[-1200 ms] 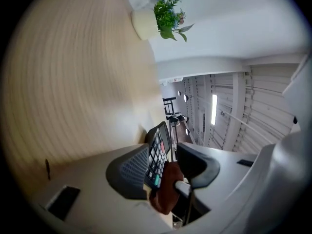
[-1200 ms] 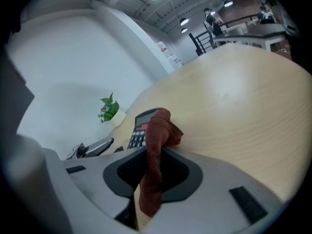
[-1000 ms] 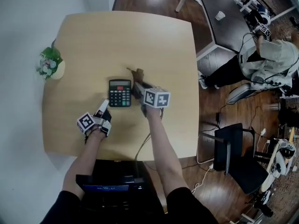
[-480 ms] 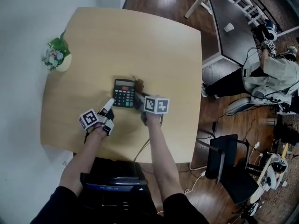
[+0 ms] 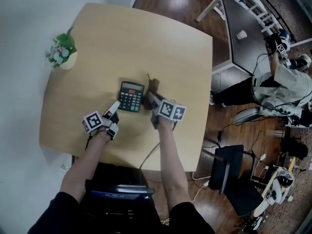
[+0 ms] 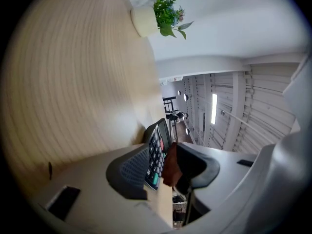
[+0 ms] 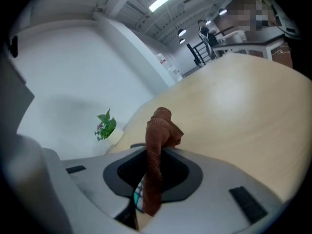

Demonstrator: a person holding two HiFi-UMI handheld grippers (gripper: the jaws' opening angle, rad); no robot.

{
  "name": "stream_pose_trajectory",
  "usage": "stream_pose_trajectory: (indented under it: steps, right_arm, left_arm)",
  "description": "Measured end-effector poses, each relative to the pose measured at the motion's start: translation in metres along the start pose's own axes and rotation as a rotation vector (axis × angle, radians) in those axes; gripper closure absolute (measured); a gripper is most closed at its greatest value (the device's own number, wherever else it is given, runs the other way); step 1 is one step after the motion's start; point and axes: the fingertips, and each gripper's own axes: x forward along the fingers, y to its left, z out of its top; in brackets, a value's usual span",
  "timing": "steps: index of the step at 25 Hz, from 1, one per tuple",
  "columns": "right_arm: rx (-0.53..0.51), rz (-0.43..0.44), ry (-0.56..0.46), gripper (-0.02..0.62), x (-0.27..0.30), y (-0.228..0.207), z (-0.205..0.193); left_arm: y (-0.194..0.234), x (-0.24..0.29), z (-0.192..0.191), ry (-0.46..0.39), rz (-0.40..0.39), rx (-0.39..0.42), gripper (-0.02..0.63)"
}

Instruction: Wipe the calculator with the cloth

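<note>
A black calculator [image 5: 131,96] lies flat near the middle of the round wooden table [image 5: 122,38]. My left gripper [image 5: 116,106] comes in from the near left, its jaws stacked one above the other. They are closed on the calculator's [image 6: 157,147] near left corner. My right gripper [image 5: 152,96] sits just off the calculator's right edge, shut on a brown cloth [image 5: 154,85]. The cloth [image 7: 157,150] stands up in a fold between the pads, and its lower end hangs over the calculator's keys [image 7: 138,195].
A small potted plant [image 5: 62,56] stands at the table's far left edge. A cable [image 5: 149,155] trails off the near edge. To the right, off the table, are a dark chair [image 5: 229,165], a grey desk [image 5: 239,28] and a seated person [image 5: 280,84].
My right gripper slid left toward the calculator with the cloth, then back right off its right edge. The left gripper has stayed at the calculator's corner.
</note>
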Motion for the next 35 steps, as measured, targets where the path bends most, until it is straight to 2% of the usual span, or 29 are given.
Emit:
stream_pose_trajectory:
  steps: [2,5,9,14,18,20,23,25,26,28,31,33,35]
  right_arm:
    - [-0.03,0.007,-0.027,0.52,0.019,0.001,0.025]
    - [-0.044,-0.006,0.026,0.52,0.039,-0.001,0.023]
    - [0.071,-0.028,0.043,0.52,0.031,-0.006,-0.009]
    - [0.294,-0.039,-0.022,0.52,0.005,0.003,-0.059]
    - [0.401,-0.037,-0.037,0.52,-0.018,0.019,-0.1]
    - [0.439,-0.019,-0.016,0.52,-0.027,0.032,-0.123]
    - [0.456,0.054,0.079,0.522,-0.036,0.06,-0.156]
    - [0.373,0.066,0.122,0.522,-0.043,0.064,-0.155]
    - [0.302,0.055,0.115,0.522,-0.044,0.058,-0.14]
    - [0.11,0.017,0.063,0.522,-0.041,0.038,-0.087]
    - [-0.173,-0.01,0.029,0.522,-0.014,0.015,-0.001]
    - [-0.301,-0.006,0.106,0.522,0.016,0.006,0.026]
    - [-0.432,-0.001,0.246,0.522,0.044,0.002,0.029]
  left_arm:
    - [0.0,0.0,0.001,-0.005,0.002,-0.002,0.439]
    - [0.001,0.0,-0.001,-0.01,0.008,-0.007,0.439]
    - [0.001,0.001,-0.001,-0.009,0.015,-0.007,0.44]
    - [0.003,0.0,0.0,-0.015,0.018,-0.011,0.442]
    - [0.003,0.0,0.0,-0.019,0.021,-0.008,0.445]
    - [0.002,0.001,0.0,-0.019,0.017,-0.002,0.445]
    - [0.002,0.0,0.001,-0.017,0.021,-0.005,0.445]
    - [0.003,-0.001,0.0,-0.013,0.02,-0.008,0.445]
    - [0.004,-0.002,-0.001,-0.012,0.025,-0.023,0.446]
    - [0.01,-0.01,-0.004,-0.036,0.051,-0.075,0.449]
    - [0.019,-0.028,-0.006,-0.143,0.101,-0.153,0.446]
    - [0.021,-0.034,-0.009,-0.194,0.117,-0.197,0.446]
    - [0.023,-0.032,-0.014,-0.207,0.126,-0.231,0.443]
